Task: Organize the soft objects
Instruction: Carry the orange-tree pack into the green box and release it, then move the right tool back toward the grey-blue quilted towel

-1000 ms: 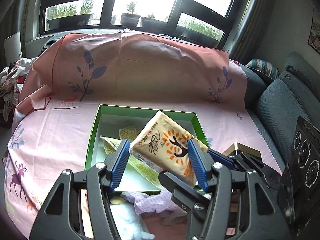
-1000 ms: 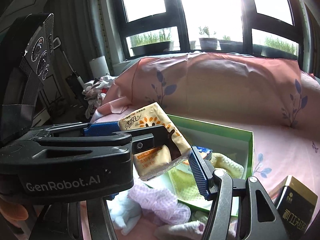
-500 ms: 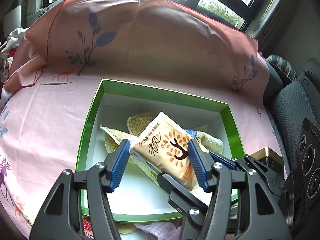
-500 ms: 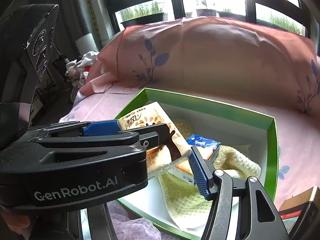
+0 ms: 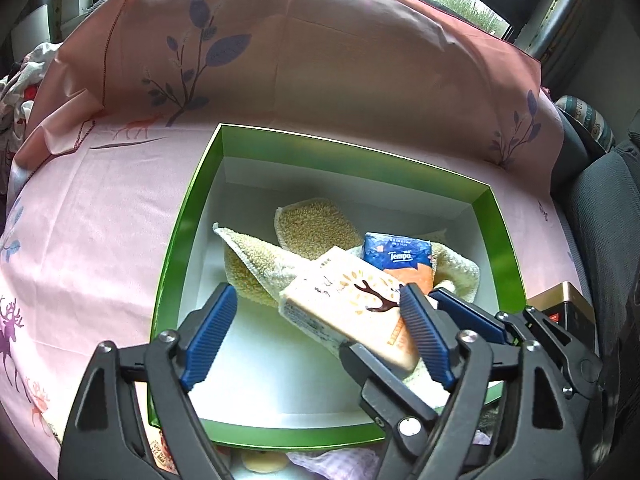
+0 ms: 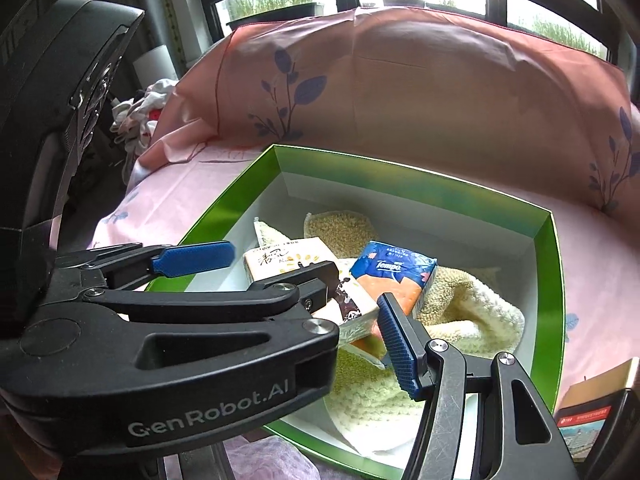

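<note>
Two tissue packs in green box (image 5: 176,240): beige tissue pack (image 5: 348,308), Tempo pack (image 5: 398,256). My left hand-held gripper (image 5: 316,332) spread; right hand-held gripper (image 6: 360,320): can't tell.

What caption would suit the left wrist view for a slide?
Open left gripper above the green box; cream tissue pack lies inside on towels, beside a blue Tempo pack.

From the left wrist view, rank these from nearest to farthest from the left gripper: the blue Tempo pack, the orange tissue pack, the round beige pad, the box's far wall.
1. Orange tissue pack: against the right finger of the left gripper.
2. Blue Tempo pack: just beyond it, right of centre.
3. Round beige pad: farther back, mid-box.
4. Box's far wall: at the back.
</note>
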Demonstrator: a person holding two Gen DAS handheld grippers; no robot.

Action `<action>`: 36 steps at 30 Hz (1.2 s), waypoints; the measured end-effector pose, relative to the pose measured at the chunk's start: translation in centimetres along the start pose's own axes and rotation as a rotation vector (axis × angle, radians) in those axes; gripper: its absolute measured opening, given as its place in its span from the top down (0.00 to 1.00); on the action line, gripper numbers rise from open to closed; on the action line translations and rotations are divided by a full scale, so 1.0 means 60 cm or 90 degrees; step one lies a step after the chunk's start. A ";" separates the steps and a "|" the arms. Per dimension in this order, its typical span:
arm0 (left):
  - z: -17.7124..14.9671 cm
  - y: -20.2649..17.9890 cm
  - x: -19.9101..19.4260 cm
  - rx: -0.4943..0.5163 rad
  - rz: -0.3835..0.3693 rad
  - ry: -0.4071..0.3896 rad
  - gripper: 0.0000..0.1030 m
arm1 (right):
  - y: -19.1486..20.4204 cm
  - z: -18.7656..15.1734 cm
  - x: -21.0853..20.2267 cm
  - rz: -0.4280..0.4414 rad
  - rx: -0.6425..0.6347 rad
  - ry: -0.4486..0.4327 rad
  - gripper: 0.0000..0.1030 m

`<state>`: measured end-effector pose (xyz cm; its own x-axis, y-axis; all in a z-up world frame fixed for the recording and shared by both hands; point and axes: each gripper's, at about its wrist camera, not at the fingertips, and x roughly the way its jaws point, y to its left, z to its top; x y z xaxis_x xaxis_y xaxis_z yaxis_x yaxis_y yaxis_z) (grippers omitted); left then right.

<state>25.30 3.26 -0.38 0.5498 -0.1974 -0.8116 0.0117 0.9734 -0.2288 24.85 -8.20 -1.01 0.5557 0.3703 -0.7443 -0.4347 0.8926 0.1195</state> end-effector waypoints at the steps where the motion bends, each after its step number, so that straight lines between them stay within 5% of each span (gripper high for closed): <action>1: -0.001 0.000 -0.004 0.006 0.004 -0.003 0.17 | -0.002 -0.001 -0.004 -0.001 0.004 -0.002 0.39; 7: -0.014 0.006 -0.036 0.022 0.032 -0.023 0.17 | -0.014 -0.017 -0.038 -0.005 0.023 -0.013 0.35; 11: -0.025 0.012 -0.068 0.022 0.036 -0.043 0.01 | -0.012 -0.028 -0.080 -0.030 0.023 -0.042 0.33; 14: -0.035 0.011 -0.094 0.024 0.035 -0.054 0.01 | -0.007 -0.041 -0.121 -0.052 0.021 -0.074 0.23; 22: -0.089 -0.001 -0.175 0.033 0.014 -0.088 0.01 | 0.007 -0.087 -0.219 -0.056 0.018 -0.117 0.23; 36: -0.237 -0.008 -0.224 0.034 -0.008 -0.060 0.01 | 0.018 -0.204 -0.292 -0.068 0.042 -0.105 0.23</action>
<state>6.03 3.79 3.00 0.6252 -0.2007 -0.7542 0.0629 0.9762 -0.2076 5.98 -16.87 4.10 0.7068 0.3055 -0.6380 -0.3230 0.9418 0.0932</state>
